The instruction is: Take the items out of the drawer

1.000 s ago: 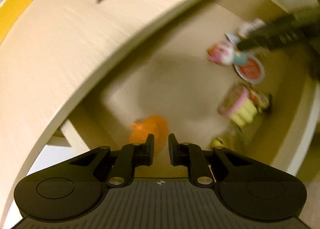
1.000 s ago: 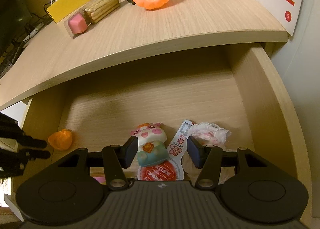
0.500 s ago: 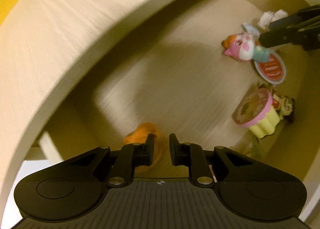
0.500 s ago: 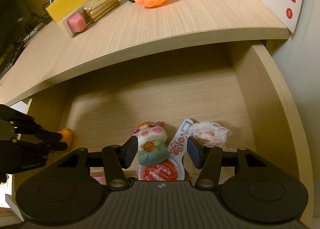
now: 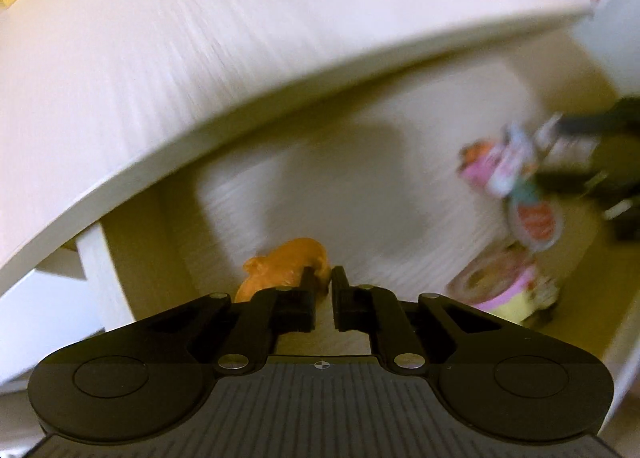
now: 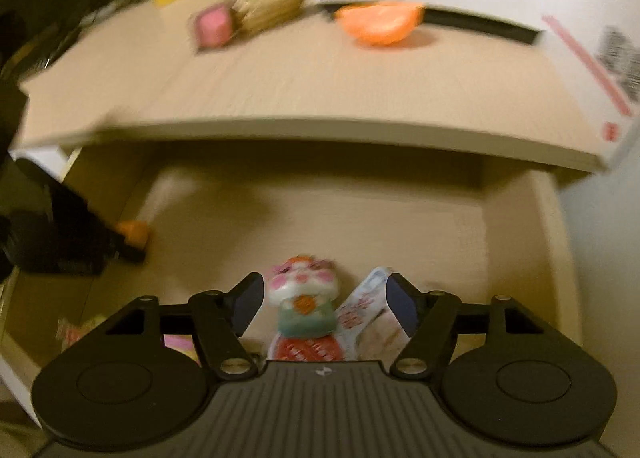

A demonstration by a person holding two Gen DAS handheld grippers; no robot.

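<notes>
The left gripper (image 5: 323,278) has its jaws pressed together, pinching the edge of a small orange toy (image 5: 286,268) at the left end of the open drawer (image 6: 554,258). The right gripper (image 6: 324,298) is spreading its jaws around a pink-faced figurine (image 6: 304,302), not gripping it. A red-printed packet (image 6: 360,318) lies just beside. Beyond, the desktop (image 6: 320,78) carries an orange dumpling-shaped piece (image 6: 380,22).

Pale matt wood-grain drawer (image 6: 320,218), glossy orange plastic toy (image 5: 288,268)
</notes>
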